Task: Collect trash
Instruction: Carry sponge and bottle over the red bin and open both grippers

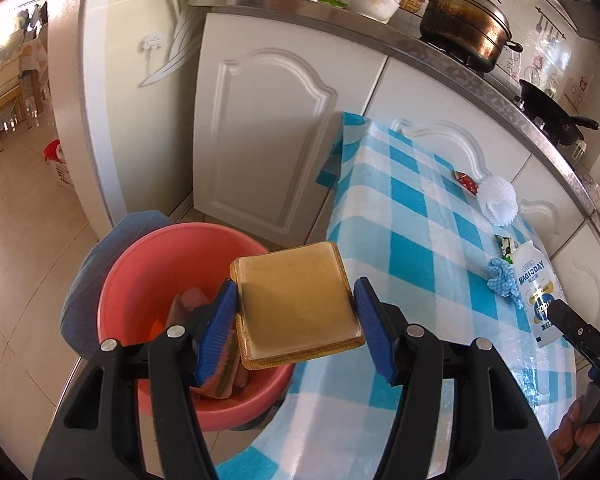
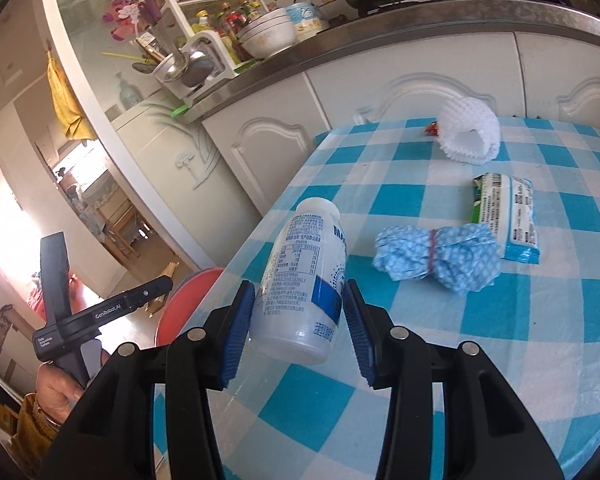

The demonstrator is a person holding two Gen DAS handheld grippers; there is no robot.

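We're in a home kitchen: white panelled cabinet doors [image 1: 268, 128] run under a steel-edged counter [image 2: 379, 28], a blackened lidded pot [image 1: 463, 28] sits on the gas burner beside a dark wok [image 1: 551, 112], bowls [image 2: 268, 32] stack near a rack of ladles and jars [image 2: 188, 52] (cartoon stickers on the tiles), and a blue-checked tablecloth [image 2: 499, 320] covers the table.

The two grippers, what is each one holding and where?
The left gripper holds a gold tray by two opposite edges. The right gripper holds a white bottle by its lower body.
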